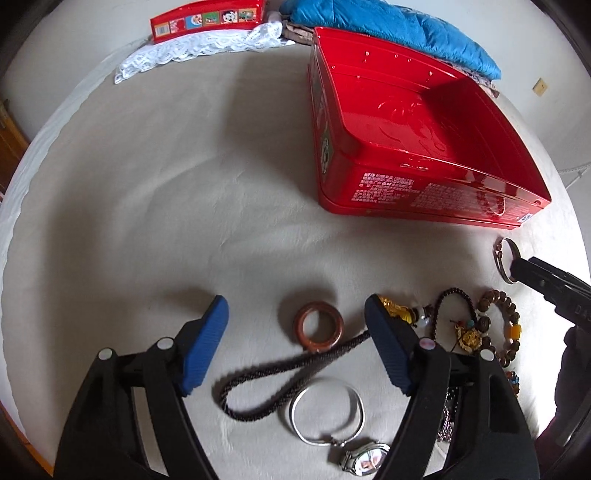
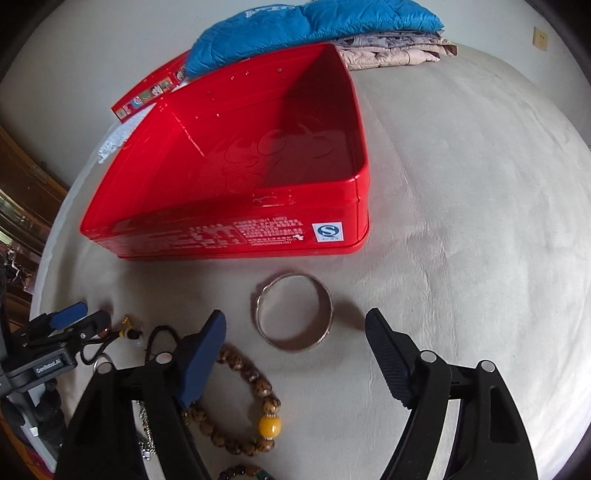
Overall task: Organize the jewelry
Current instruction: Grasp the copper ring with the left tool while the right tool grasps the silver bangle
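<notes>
An open, empty red tin box point(image 1: 424, 147) sits on the cream bedcover; it also shows in the right wrist view point(image 2: 236, 177). My left gripper point(image 1: 297, 314) is open, its fingers on either side of a brown ring point(image 1: 318, 330), a dark braided cord point(image 1: 280, 373) and a thin silver bangle point(image 1: 327, 413). My right gripper point(image 2: 295, 328) is open around a wide silver bangle point(image 2: 295, 312). A wooden bead bracelet with an amber bead point(image 2: 255, 402) lies by its left finger. Beaded bracelets and gold charms point(image 1: 472, 328) lie to the right.
The red tin lid point(image 1: 207, 18) and white lace point(image 1: 192, 51) lie at the far left. A blue quilted jacket point(image 2: 314, 26) on folded cloth lies behind the box. A small watch point(image 1: 364, 458) lies near the bottom. The right gripper's tip point(image 1: 546, 280) touches the wide bangle.
</notes>
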A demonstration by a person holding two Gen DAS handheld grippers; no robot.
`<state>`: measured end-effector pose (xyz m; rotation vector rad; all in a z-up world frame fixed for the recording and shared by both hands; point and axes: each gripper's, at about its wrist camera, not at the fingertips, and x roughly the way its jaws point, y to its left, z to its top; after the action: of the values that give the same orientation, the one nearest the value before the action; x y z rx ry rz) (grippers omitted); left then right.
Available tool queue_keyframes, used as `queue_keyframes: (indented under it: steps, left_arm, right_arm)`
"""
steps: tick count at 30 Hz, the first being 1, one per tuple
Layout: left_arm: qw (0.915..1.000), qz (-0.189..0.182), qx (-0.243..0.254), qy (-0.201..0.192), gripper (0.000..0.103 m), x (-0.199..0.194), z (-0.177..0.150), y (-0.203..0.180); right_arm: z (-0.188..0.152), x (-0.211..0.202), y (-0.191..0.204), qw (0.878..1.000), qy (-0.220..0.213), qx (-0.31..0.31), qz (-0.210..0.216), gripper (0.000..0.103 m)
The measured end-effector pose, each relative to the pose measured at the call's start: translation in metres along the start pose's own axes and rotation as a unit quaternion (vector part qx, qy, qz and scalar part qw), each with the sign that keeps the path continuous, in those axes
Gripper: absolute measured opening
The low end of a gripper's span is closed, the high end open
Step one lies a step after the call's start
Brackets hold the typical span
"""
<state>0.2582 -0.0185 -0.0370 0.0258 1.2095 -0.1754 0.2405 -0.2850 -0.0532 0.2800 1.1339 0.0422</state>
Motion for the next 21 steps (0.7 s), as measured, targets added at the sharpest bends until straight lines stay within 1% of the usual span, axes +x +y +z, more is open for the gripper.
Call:
queue_keyframes:
  steps: [2,4,5,7,8,9,12,13,18,21]
  left_arm:
    - [0.9999,-0.003,0.006,0.007,0.074,0.004,0.001,-0.001]
    - [0.9999,-0.004,0.010,0.011,0.072,0.006,0.003,-0.001]
    - [0.9999,-0.003,0.011,0.011,0.069,0.006,0.002,-0.002]
    - [0.9998,-0.005,0.014,0.013,0.063,0.005,0.001,-0.003]
    - [0.9998,-0.005,0.014,0.013,0.057,0.005,0.000,-0.003]
    - [0.9998,-0.005,0.014,0.013,0.054,0.004,-0.001,-0.004]
    - [0.9998,-0.003,0.015,0.016,0.038,0.002,-0.005,-0.005]
    - [0.9998,-0.003,0.014,0.016,0.030,0.001,-0.006,-0.004]
    - [0.9999,-0.009,0.000,0.012,0.029,-0.003,-0.008,0.002]
    - [0.9999,-0.008,-0.006,-0.007,0.029,-0.015,-0.010,0.003]
  right_arm:
    - [-0.001,0.004,0.003,1.000,0.000,-0.008,-0.005,0.076]
    - [-0.002,0.006,0.007,1.000,-0.005,-0.019,-0.016,0.069]
    - [-0.002,0.007,0.009,0.999,-0.007,-0.024,-0.022,0.067]
    - [-0.003,0.008,0.010,0.999,-0.013,-0.032,-0.038,0.054]
    - [-0.004,0.007,0.010,0.998,-0.017,-0.035,-0.045,0.052]
    - [-0.005,0.007,0.010,0.998,-0.019,-0.038,-0.046,0.049]
    - [-0.007,0.007,0.007,0.998,-0.024,-0.036,-0.040,0.049]
    - [-0.007,0.007,0.006,0.998,-0.024,-0.034,-0.038,0.049]
    - [-0.010,0.001,0.001,0.999,-0.026,-0.023,-0.015,0.049]
    - [-0.012,-0.007,-0.001,0.999,-0.035,-0.018,-0.009,0.049]
